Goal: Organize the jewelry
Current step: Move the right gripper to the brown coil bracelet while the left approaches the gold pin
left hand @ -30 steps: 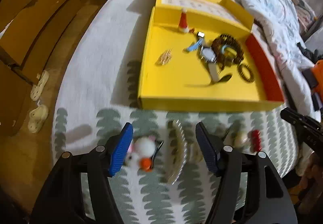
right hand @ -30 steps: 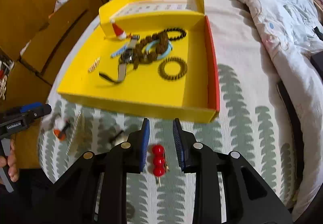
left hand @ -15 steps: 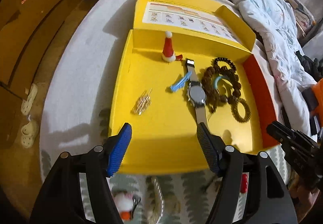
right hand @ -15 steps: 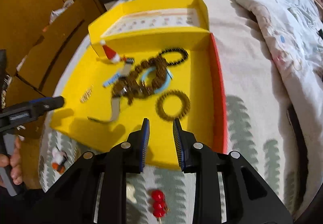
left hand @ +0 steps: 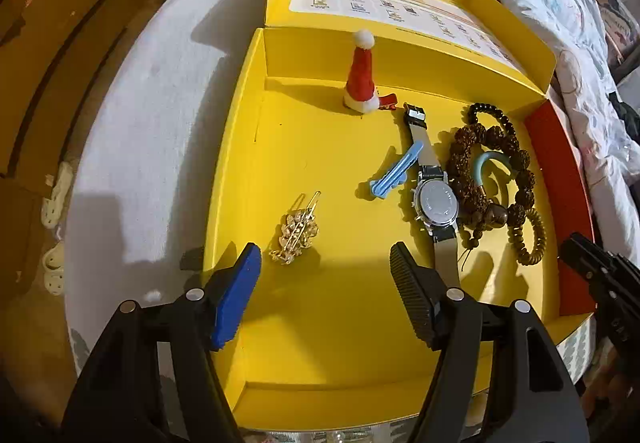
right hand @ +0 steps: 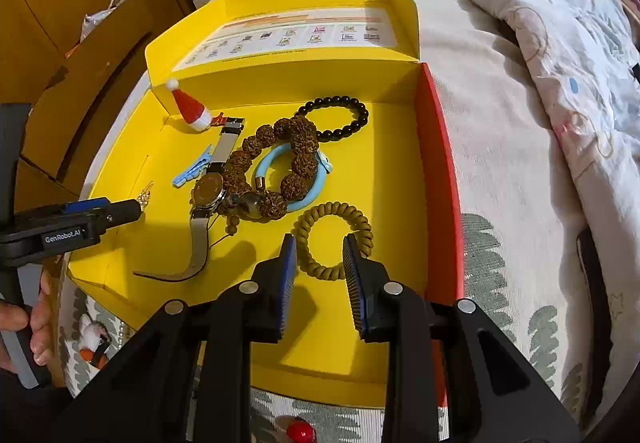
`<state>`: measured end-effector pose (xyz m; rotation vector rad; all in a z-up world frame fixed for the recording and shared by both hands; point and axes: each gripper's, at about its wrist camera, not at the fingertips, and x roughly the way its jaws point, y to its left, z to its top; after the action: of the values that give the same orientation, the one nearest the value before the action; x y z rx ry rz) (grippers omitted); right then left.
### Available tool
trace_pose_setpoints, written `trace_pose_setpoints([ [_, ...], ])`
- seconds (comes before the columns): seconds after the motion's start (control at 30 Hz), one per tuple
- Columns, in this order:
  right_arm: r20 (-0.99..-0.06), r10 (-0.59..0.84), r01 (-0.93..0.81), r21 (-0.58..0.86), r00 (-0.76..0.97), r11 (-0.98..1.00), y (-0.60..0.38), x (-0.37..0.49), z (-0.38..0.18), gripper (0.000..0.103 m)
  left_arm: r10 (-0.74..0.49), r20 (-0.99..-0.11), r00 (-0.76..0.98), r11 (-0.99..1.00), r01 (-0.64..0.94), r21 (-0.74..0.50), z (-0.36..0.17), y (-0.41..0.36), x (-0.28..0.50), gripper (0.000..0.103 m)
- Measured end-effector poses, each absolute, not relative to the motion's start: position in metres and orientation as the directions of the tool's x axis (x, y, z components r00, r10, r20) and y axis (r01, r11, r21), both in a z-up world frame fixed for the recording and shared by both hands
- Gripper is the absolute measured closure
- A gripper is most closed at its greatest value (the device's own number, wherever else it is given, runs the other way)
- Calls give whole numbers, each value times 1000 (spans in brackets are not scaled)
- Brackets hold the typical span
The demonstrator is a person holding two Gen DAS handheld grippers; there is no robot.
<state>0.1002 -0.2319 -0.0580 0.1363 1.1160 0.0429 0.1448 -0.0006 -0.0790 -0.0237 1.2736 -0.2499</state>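
Right gripper (right hand: 319, 259): I had its jaws parted and empty, low at the bottom centre of the right wrist view, over the near floor of the yellow box (right hand: 400, 323).
Coil hair tie (right hand: 334, 239): the olive ring lay flat just ahead of my right fingertips, its near arc showing between the two pads; being round, it had no long axis to line up on.
Left gripper (left hand: 325, 271): jaws set wide and holding nothing, at the lower centre of the left wrist view, inside the box's near left part.
Gold hair clip (left hand: 297, 229): it sat just beyond my left blue pad (left hand: 236, 295), towards the left finger; its long axis ran away from me, tipped slightly right.
Nearer arm: I judged the right for the coil tie, the left for the gold clip.
Watch (right hand: 208, 191): mid-frame left in the right wrist view, strap running near to far, touching the brown bead bracelet (right hand: 280, 163).
Blue bangle (right hand: 304, 183): under the brown beads, centre of frame.
Blue clip (left hand: 394, 171): just left of the watch.
Black bead bracelet (right hand: 344, 115): farther back, upper centre.
Santa hat clip (left hand: 360, 79): upright against the far wall.
Outside the box: a red bead piece (right hand: 300, 433) on the bedspread (right hand: 500, 263) at the bottom edge, not yet stored.
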Motion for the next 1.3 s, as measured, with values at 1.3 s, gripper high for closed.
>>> trace_pose_setpoints([
  [1.3, -909, -38, 60, -15, 416, 998, -234, 120, -82, 54, -110, -942, 318, 974, 225, -38, -100, -36, 162, 31],
])
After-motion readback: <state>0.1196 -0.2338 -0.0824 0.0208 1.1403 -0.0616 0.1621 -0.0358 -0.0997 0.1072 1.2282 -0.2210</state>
